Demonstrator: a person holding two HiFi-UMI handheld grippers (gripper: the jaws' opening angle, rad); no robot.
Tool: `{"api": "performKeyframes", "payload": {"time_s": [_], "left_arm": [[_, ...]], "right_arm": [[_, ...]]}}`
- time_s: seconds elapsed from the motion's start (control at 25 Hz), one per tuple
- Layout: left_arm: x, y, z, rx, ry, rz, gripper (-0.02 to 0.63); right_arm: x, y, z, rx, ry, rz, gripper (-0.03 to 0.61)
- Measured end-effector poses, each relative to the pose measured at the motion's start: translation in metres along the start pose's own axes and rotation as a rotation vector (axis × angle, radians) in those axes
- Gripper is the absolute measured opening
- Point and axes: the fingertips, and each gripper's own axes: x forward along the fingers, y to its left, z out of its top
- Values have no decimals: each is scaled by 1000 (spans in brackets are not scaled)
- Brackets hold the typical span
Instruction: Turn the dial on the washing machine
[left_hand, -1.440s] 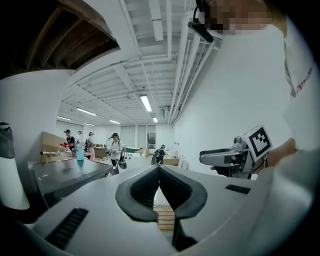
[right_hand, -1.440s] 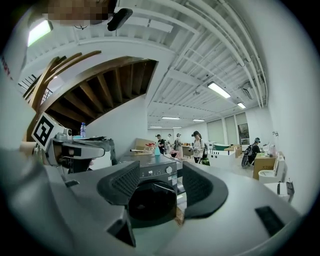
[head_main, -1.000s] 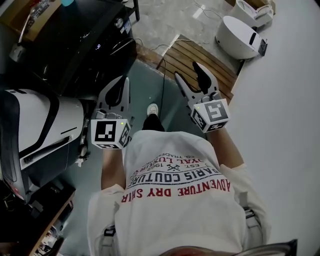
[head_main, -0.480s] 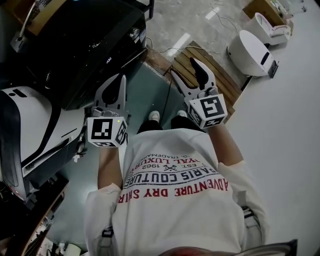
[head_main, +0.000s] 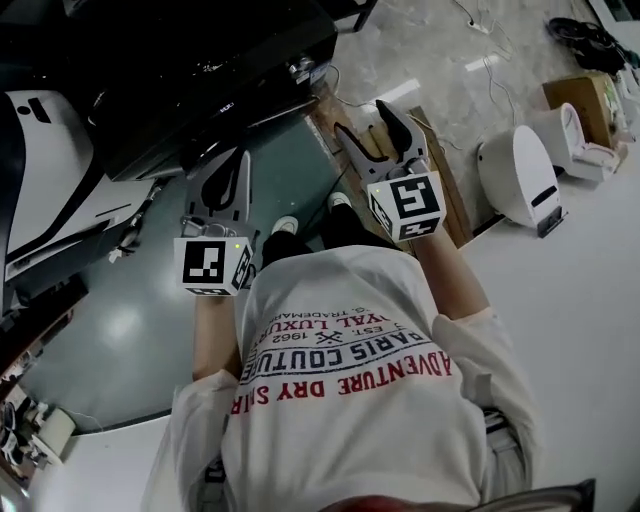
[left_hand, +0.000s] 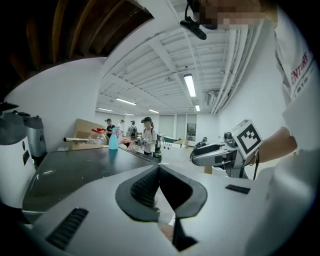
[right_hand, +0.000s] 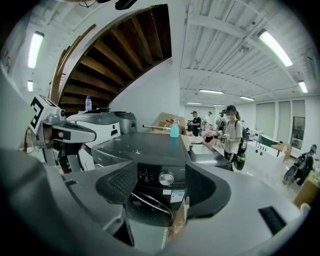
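Observation:
The black washing machine (head_main: 200, 70) stands ahead and to the left in the head view. The right gripper view shows its front panel with the round silver dial (right_hand: 166, 178) framed between the jaws, still some distance off. My right gripper (head_main: 372, 130) points at it with its jaws wide apart and nothing between them (right_hand: 161, 189). My left gripper (head_main: 225, 180) is held beside it at the left, jaws closed tip to tip and empty (left_hand: 159, 170). Neither gripper touches the machine.
A white appliance (head_main: 40, 180) stands left of the washing machine. A wooden pallet (head_main: 440, 190), white toilets (head_main: 515, 175) and a cardboard box (head_main: 590, 100) lie to the right. A blue spray bottle (right_hand: 174, 129) is on the machine's top. Several people (right_hand: 232, 135) stand further back.
The person has stepped toward the black washing machine and the head view has swung right. Both grippers have moved forward, with the right one now nearer the machine's front.

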Motion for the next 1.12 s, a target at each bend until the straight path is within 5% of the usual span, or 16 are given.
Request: {"api": "performKeyframes", "payload": {"time_s": [0.36,0.6,1.12], "left_arm": [[14,0,-33,-79,-24,191,15],[16,9,-69,-89,14,292,15],[29,15,-119,-137,46,353,15]], "right_arm": [[80,0,-34,-327,77,172,295],[128,-1,-70,-332,100,185,299],[202,-5,-98,-318,103,139,302]]}}
